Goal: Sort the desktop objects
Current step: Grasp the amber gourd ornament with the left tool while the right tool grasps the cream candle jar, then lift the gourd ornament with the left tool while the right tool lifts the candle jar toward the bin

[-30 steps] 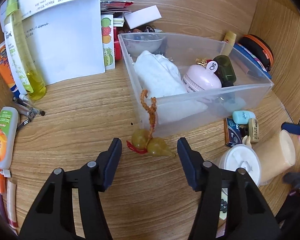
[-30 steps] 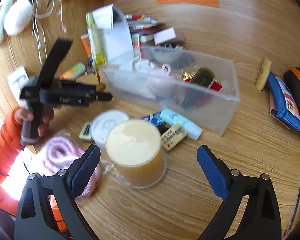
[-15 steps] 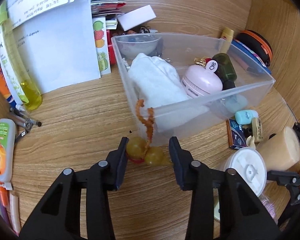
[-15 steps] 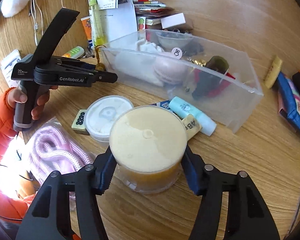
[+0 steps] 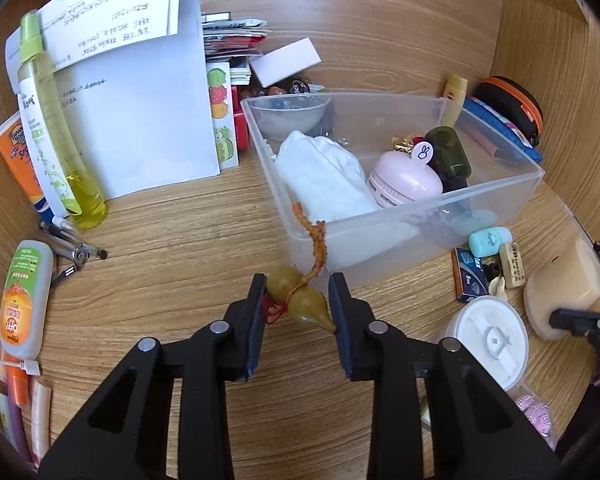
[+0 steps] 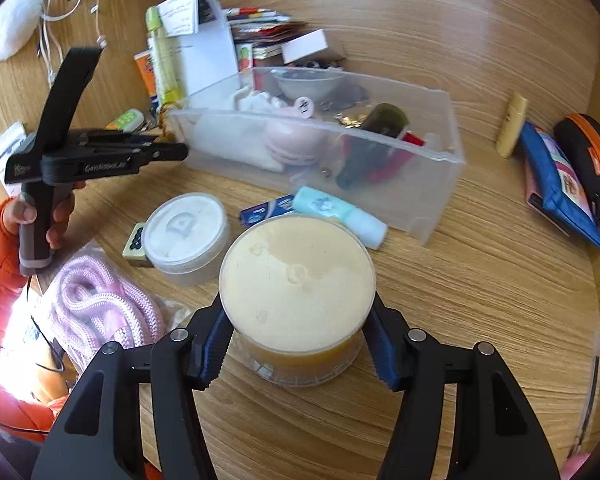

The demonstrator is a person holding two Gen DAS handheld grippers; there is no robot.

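Left claw (image 5: 298, 300): closing on the little gourd charm (image 5: 296, 298), pads right at both sides of it, looks pinched.
Gourd charm: two brown-yellow bulbs on the desk, just in front of the clear bin's (image 5: 420, 206) near wall.
Charm cord (image 5: 318, 236): orange braid running up the bin wall and hooked over the rim, so likely to snag if pulled flat.
Why held by the bulbs: fattest, hardest part, easy to pinch; cord too thin.
Right claw (image 6: 298, 340): clamped on the round jar (image 6: 298, 292), blue pads pressed on both sides under the lid.
Round jar: see-through tub, pale yellow top, in front of the bin; cannot tell if lifted or on the desk.
Why held low on the sides: wide lid sticks out, pads fit under it, less chance of slipping.
Bin inside: white cloth (image 5: 324, 176), pink case (image 5: 404, 182), dark green bottle (image 5: 448, 152), small bowl (image 5: 288, 114); open spots hard to judge.
Room for the charm: straight up first, then over the near rim.
Room for the jar: white tub (image 6: 186, 234) and blue-green tube (image 6: 336, 216) close by, so up before across.
Bare desk: wide patch to the right of the jar; left side crowded by pink rope bag (image 6: 100, 308).
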